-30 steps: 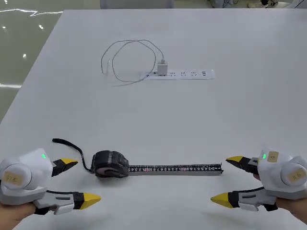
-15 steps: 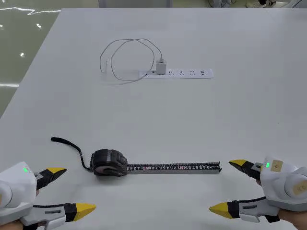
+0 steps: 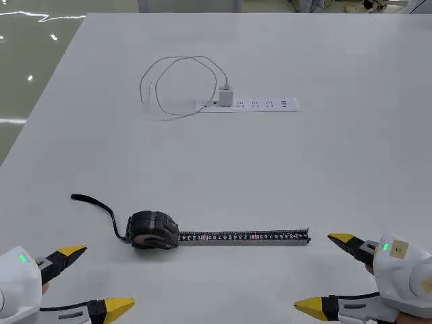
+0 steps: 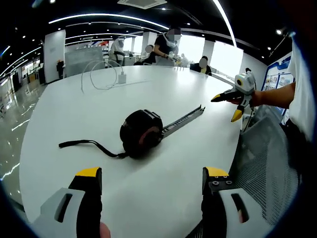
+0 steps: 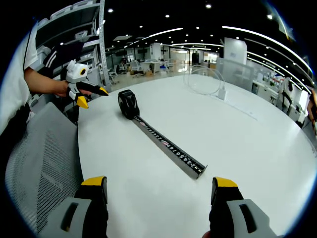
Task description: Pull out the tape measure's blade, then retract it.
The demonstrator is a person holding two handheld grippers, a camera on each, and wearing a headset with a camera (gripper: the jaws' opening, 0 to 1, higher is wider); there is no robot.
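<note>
Head view — tape measure [image 3: 153, 230], blade [image 3: 244, 236] extended, both tools open.

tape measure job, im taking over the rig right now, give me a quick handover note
Left gripper: open, holding nothing, near-left of the tape measure, not touching it.
Right gripper: open, holding nothing, just beyond the free end of the blade, not touching it.
Things: the tape measure lies on the white table towards the front edge. The blade runs out to the right, flat on the table. The wrist strap trails to the left. A power strip sits further back.
Done: blade pulled out.
Left: retract it, probably steadying the case with the left gripper while the right guides the tip in.
</note>
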